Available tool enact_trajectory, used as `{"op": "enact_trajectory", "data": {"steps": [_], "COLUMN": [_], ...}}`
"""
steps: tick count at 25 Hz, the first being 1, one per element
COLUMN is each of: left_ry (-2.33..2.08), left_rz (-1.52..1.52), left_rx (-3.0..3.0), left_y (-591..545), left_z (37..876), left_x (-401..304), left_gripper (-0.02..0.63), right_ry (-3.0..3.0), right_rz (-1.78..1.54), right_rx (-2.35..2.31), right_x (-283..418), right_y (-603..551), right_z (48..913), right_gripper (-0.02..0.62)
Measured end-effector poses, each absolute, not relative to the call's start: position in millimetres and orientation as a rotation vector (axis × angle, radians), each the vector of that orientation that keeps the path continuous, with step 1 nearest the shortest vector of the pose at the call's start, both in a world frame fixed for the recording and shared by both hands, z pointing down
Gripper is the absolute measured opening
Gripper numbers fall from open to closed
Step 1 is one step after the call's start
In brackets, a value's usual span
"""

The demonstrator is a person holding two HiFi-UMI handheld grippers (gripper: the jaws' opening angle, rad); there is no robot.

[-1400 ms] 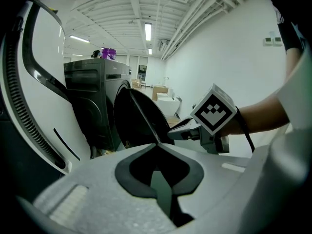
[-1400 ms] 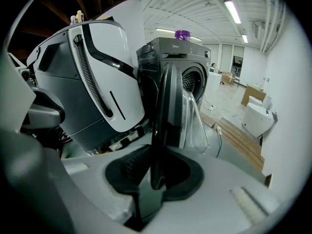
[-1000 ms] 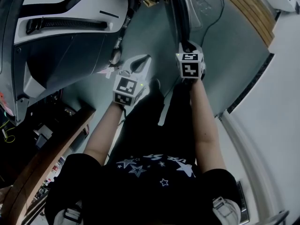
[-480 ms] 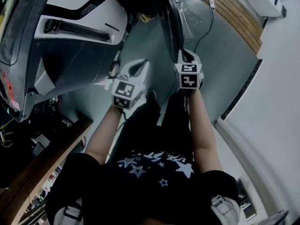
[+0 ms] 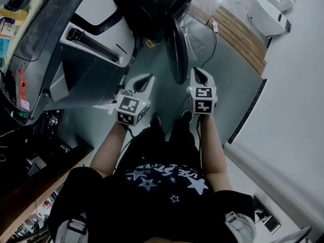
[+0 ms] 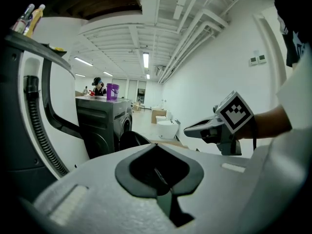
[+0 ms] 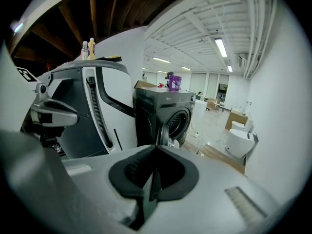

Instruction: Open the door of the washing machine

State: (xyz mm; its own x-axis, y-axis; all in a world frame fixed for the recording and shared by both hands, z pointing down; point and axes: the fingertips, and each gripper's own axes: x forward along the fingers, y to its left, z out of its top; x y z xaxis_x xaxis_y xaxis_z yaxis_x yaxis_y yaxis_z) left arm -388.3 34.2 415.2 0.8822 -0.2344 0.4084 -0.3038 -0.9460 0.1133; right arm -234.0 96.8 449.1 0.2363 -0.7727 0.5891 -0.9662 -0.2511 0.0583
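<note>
right gripper view: washing machine door [image 7: 162,133] ajar far beyond right gripper [image 7: 155,149], jaws just closed, empty.

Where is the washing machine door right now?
Head view, top centre: the door stands swung open, edge-on, in front of the dark washing machine, beyond and between the left gripper and right gripper.

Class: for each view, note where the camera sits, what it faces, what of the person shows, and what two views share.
Head view: on the head, steeply down; left gripper, right gripper, forearms, torso.
Left gripper view: on that gripper, towards the washing machine; right gripper and forearm show.
Right gripper view: on that gripper, towards the washing machine; left gripper shows.
Shared: both gripper views show the open door.
</note>
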Motion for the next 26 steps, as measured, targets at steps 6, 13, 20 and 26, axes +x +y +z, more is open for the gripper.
{"op": "enact_trajectory", "data": {"steps": [6,13,20,26], "left_ry": [-0.41,-0.335,-0.366,-0.383], "left_rz": [0.516,0.497,0.438,0.49], "left_rx": [2.887,2.924,2.961,2.954], "left_y": [42,63,76,113], "left_z": [386,366,341,350], "left_x": [-400,-407,-408,-405], "left_gripper": [0.011,0.011,0.011,0.011], "right_ry": [-1.583,-1.571,-1.605,-1.648], "right_rz": [0.58,0.552,0.526,0.528], "right_rx": [2.174,2.231,2.235,2.201], "right_x": [-242,-258,-263,-262], "right_y": [114,147,172,209], "right_z": [409,376,361,362], "right_gripper": [0.005,0.005,0.005,0.005]}}
